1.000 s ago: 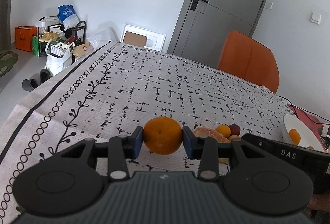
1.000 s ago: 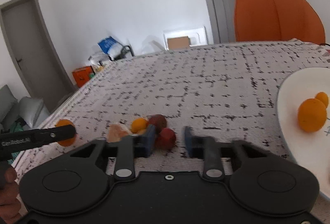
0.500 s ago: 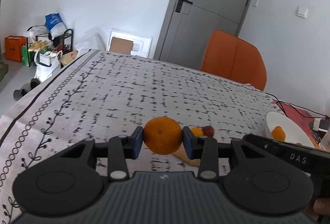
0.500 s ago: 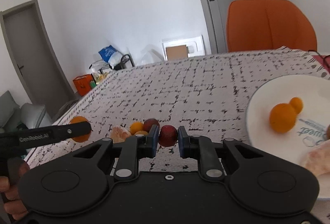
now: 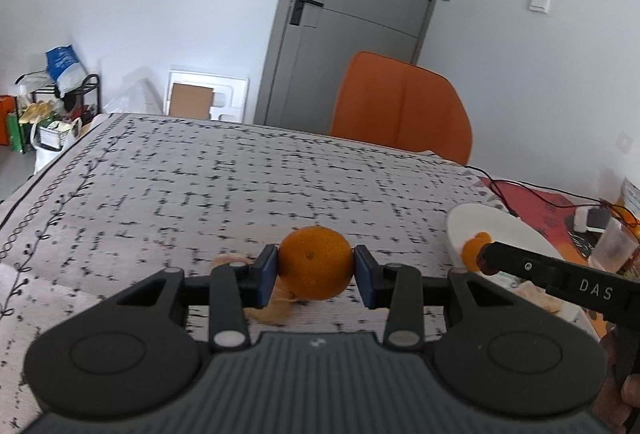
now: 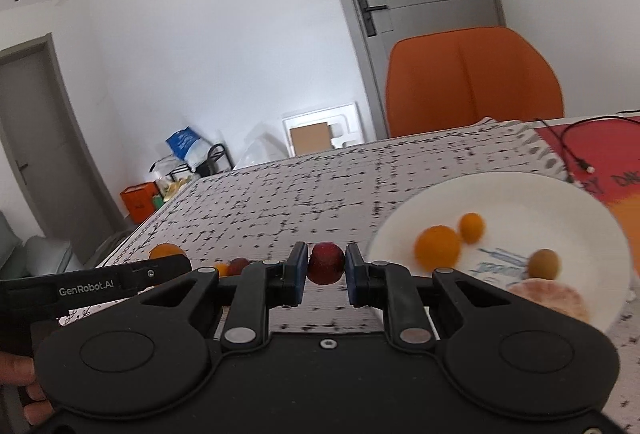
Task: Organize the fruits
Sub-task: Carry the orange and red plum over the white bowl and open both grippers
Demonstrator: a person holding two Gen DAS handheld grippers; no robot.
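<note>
Over tablecloth, you've lifted both fruits: left gripper (image 5: 315, 271) clamps orange (image 5: 315, 263), right gripper (image 6: 326, 270) pinches plum (image 6: 325, 263); plate (image 6: 560, 194) now nearer, at 2 o'clock.

Plate (image 6: 560, 194) right on table (image 6: 320, 186); chair (image 6: 472, 82) behind table.

Orange chair (image 5: 402, 106) behind patterned tablecloth (image 5: 240, 170), grey door (image 5: 352, 18) beyond.

My left wrist camera sits close behind its claw (image 5: 316, 268), facing across the worktop (image 5: 240, 170) toward the door (image 5: 360, 14) at 12 o'clock. My right one does likewise. Both share the white plate (image 6: 560, 194) and orange chair (image 6: 472, 82).
</note>
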